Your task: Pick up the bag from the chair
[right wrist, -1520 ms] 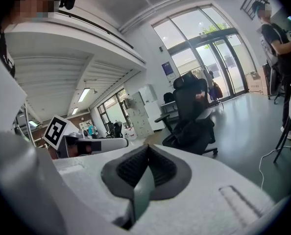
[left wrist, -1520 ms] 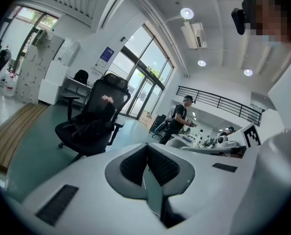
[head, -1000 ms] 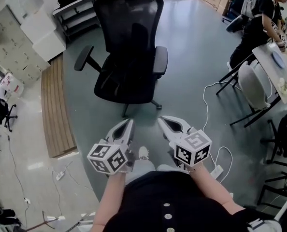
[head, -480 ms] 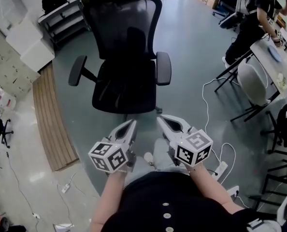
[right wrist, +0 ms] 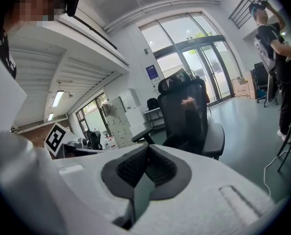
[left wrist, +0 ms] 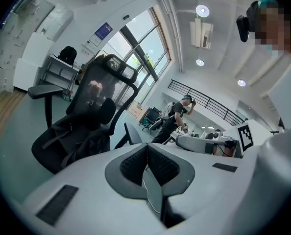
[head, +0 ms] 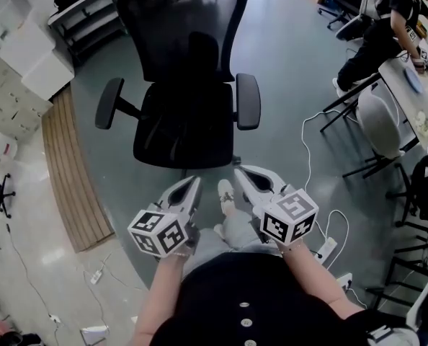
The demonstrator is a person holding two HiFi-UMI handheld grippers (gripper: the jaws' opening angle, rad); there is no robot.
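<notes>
A black mesh office chair (head: pixel 189 92) stands straight ahead of me. A black bag (left wrist: pixel 84 143) with straps lies on its seat in the left gripper view; in the head view it blends into the dark seat (head: pixel 185 132). My left gripper (head: pixel 193 185) is shut and empty, just short of the seat's front edge. Beside it my right gripper (head: pixel 241 173) is also shut and empty, pointing at the chair. In each gripper view the pads (left wrist: pixel 146 148) (right wrist: pixel 146 150) meet with nothing between them, and the chair (right wrist: pixel 192 116) lies beyond.
A person (head: pixel 387 27) works at a table (head: pixel 416 99) to the right, with a white chair (head: pixel 378 128) beside it. A white cable (head: pixel 306 146) and power strip (head: pixel 326 251) lie on the floor. A wooden strip (head: pixel 66 171) and shelves (head: pixel 84 13) are to the left. My shoe (head: pixel 226 193) is between the grippers.
Both grippers have moved forward towards the chair, which now sits nearer and lower in the head view. A foot has stepped forward between them. The jaws stayed shut.
</notes>
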